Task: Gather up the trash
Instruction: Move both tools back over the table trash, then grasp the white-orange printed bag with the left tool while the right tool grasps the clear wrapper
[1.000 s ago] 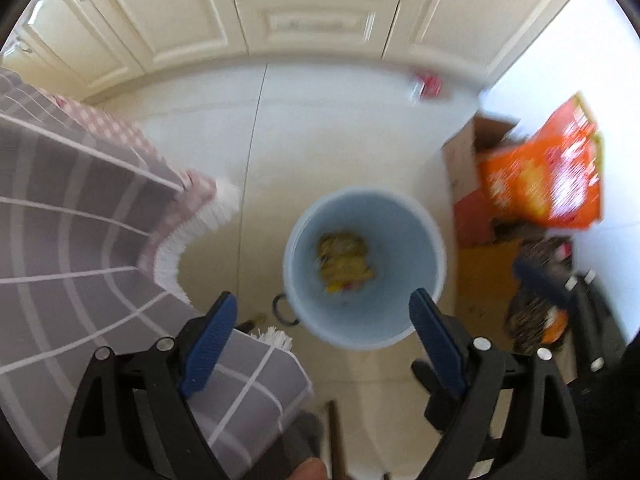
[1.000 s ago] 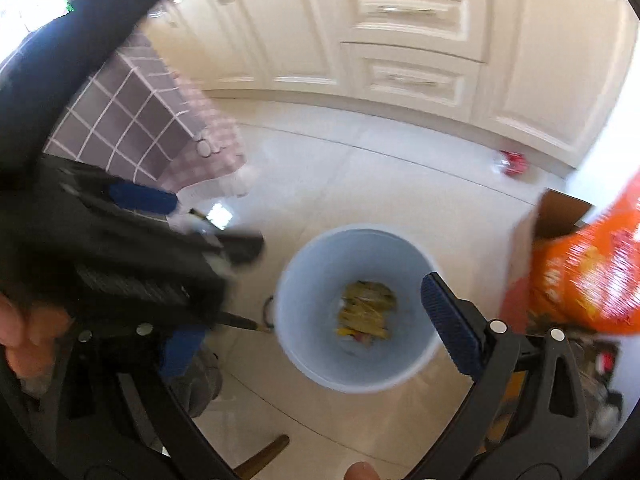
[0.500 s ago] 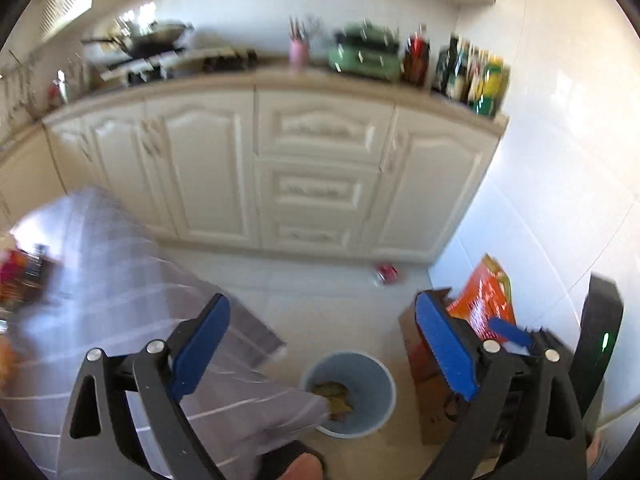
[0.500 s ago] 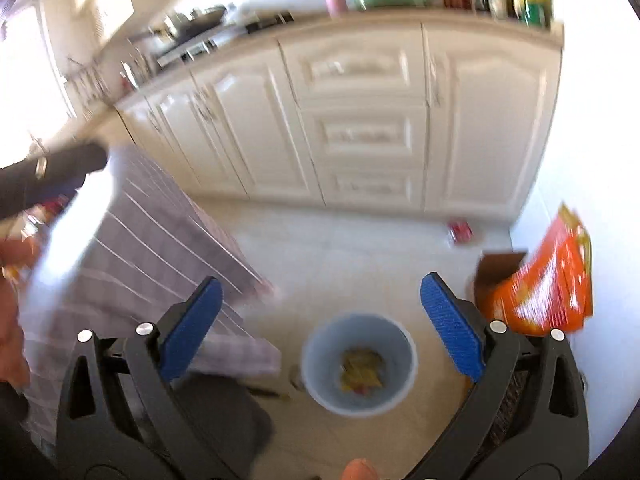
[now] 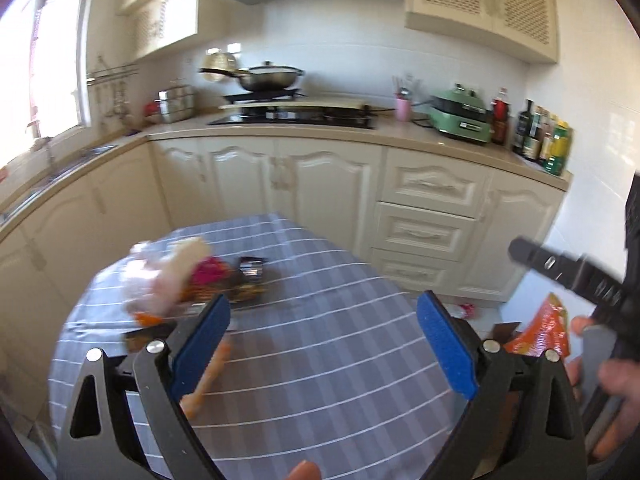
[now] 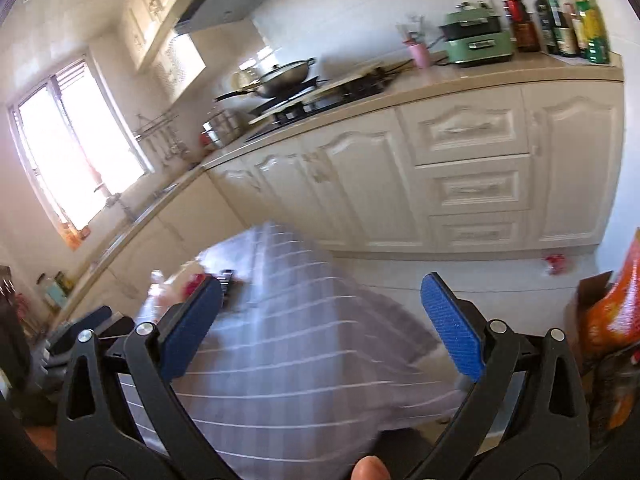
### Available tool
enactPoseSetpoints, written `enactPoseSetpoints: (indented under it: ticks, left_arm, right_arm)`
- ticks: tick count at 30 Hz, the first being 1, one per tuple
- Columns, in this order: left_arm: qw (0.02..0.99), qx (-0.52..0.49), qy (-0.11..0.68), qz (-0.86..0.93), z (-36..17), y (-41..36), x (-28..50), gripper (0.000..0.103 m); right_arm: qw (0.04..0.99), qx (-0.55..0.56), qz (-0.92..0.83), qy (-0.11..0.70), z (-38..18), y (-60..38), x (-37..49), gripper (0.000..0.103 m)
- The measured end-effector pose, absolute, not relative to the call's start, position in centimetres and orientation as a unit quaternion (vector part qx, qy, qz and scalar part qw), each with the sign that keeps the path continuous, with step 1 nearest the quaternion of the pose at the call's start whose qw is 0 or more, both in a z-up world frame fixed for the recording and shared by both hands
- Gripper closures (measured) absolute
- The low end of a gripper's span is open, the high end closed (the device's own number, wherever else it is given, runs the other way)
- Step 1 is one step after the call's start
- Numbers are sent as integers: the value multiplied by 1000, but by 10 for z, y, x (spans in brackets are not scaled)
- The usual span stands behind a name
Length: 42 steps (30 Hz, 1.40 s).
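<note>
One round table under a grey cloth with white stripes (image 5: 328,344) stood before the cream cabinets. On it lay one blurred heap of pale and pink wrappers (image 5: 172,280), one small dark shiny packet (image 5: 251,272) just beside the heap, and one orange stick-shaped piece (image 5: 208,380) nearer the table's close edge. Behind the table, the counter carried one steel wok (image 5: 270,77), one pink cup (image 5: 403,109), one green cooker (image 5: 464,119), and about six blurred bottles (image 5: 536,132). Three drawers (image 5: 424,234) were stacked beneath.

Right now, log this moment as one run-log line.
left gripper: open, empty | right gripper: open, empty | trash pile: on checked tablecloth, untouched | orange wrapper: near left fingers
</note>
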<state>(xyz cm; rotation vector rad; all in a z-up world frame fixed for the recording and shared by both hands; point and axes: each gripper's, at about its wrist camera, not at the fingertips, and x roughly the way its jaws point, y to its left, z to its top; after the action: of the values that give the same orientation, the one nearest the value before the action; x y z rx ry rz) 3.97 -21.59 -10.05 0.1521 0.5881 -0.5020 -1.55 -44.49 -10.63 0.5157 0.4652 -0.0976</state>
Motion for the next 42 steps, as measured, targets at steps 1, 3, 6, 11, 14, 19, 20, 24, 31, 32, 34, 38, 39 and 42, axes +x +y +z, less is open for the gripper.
enactPoseSetpoints:
  ticks: [1, 3, 6, 11, 14, 19, 20, 24, 31, 32, 34, 38, 39, 42]
  left_arm:
    - [926, 75, 288, -233, -101, -203, 43, 11]
    - [927, 73, 292, -222, -103, -182, 50, 11]
    - [931, 75, 297, -199, -112, -151, 61, 11]
    - [920, 84, 341, -171, -151, -111, 89, 11]
    - [908, 78, 374, -173, -177, -102, 105, 11]
    - [883, 89, 411, -206, -209, -112, 125, 11]
    - [882, 92, 414, -205, -213, -115, 130, 11]
    - [860, 80, 451, -224, -233, -123, 151, 59]
    - [860, 39, 456, -227, -234, -108, 142, 62]
    - [860, 39, 456, -224, -234, -106, 139, 62]
    - [860, 35, 458, -222, -235, -102, 135, 62]
    - [862, 24, 459, -215, -234, -97, 128, 63]
    - [862, 21, 458, -214, -233, -95, 127, 63]
    - [864, 15, 454, -215, -228, -93, 121, 64]
  right_arm:
    - [942, 244, -41, 228, -98, -431, -9, 6]
    - [946, 223, -31, 232, -86, -407, 3, 6]
    - [946, 204, -13, 251, -77, -376, 21, 6]
    - [941, 154, -4, 303, -92, -335, 54, 6]
    - [933, 144, 6, 331, -110, -325, 68, 6]
    - [915, 131, 39, 379, -138, -312, 104, 6]
    - [912, 131, 49, 386, -142, -309, 112, 6]
    - [894, 117, 91, 423, -161, -290, 154, 6]
    - [854, 113, 157, 482, -199, -250, 213, 23]
    - [850, 109, 160, 490, -204, -245, 217, 33]
    - [840, 101, 166, 507, -214, -237, 223, 51]
    - [846, 98, 172, 495, -211, -240, 209, 61]
    - [848, 101, 172, 492, -209, -243, 204, 62]
    - [855, 135, 171, 471, -204, -267, 183, 62]
